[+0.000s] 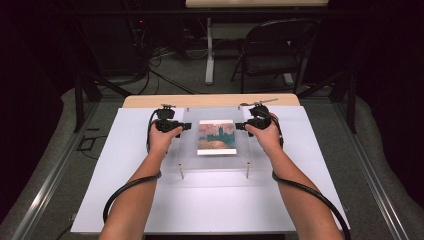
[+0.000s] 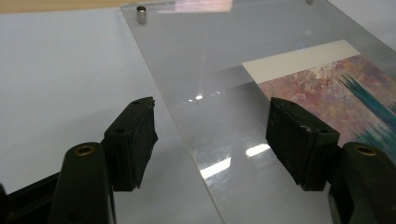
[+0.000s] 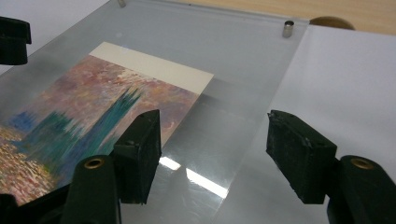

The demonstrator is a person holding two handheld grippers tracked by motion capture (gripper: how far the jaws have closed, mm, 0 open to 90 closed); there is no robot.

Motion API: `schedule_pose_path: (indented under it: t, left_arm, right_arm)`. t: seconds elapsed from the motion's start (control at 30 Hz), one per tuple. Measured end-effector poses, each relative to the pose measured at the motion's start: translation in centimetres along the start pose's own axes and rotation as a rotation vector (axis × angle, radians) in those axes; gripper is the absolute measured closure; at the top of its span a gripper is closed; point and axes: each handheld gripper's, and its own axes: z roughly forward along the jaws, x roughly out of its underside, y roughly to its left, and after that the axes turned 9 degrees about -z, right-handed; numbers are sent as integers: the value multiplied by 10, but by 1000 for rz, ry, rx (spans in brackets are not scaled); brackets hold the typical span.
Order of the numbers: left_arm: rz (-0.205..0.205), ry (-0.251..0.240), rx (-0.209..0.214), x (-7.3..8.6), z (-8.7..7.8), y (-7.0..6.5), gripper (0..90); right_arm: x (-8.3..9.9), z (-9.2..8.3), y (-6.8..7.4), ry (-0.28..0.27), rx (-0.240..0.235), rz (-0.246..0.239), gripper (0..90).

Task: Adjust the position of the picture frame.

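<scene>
My left gripper [image 1: 186, 126] and right gripper [image 1: 240, 126] both gape wide, black blocky jaws straddling the side edges of the clear, glossy acrylic frame [image 1: 190, 150] without gripping. Its painted print [image 1: 216, 136] lies between them, at three o'clock of the left one, on the white table [image 1: 115, 165].

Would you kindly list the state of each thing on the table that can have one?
Left hand-held gripper: open, jaws straddling the panel's edge, not pressing it.
Right hand-held gripper: open, jaws straddling the opposite edge.
Clear acrylic panel: lying flat on the white board, metal standoffs at its corners.
Painting print: flat under the panel, face up.
Folding chair: unfolded, unoccupied.
</scene>
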Motion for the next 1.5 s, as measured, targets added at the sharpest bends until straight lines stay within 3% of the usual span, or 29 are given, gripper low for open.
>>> schedule_pose_path:
  t: [0.23, 0.6, 1.07, 1.2, 1.3, 1.5]
  left_arm:
    - [-22, 15, 25, 3, 4, 0, 332]
    - [-34, 35, 33, 5, 10, -2, 325]
    - [-68, 36, 52, 6, 12, 0, 298]
    - [-98, 60, 63, 6, 13, 0, 276]
    - [-89, 62, 51, 5, 14, -2, 267]
    - [-120, 63, 77, 7, 14, 1, 257]
  right_arm:
    - [4, 7, 0, 11, -29, 50, 347]
    - [7, 11, 0, 23, -38, 67, 334]
    - [10, 13, -5, 43, -71, 128, 314]
    - [10, 15, -5, 42, -80, 135, 292]
    - [11, 15, -6, 41, -88, 147, 288]
    - [11, 15, -6, 52, -94, 155, 283]
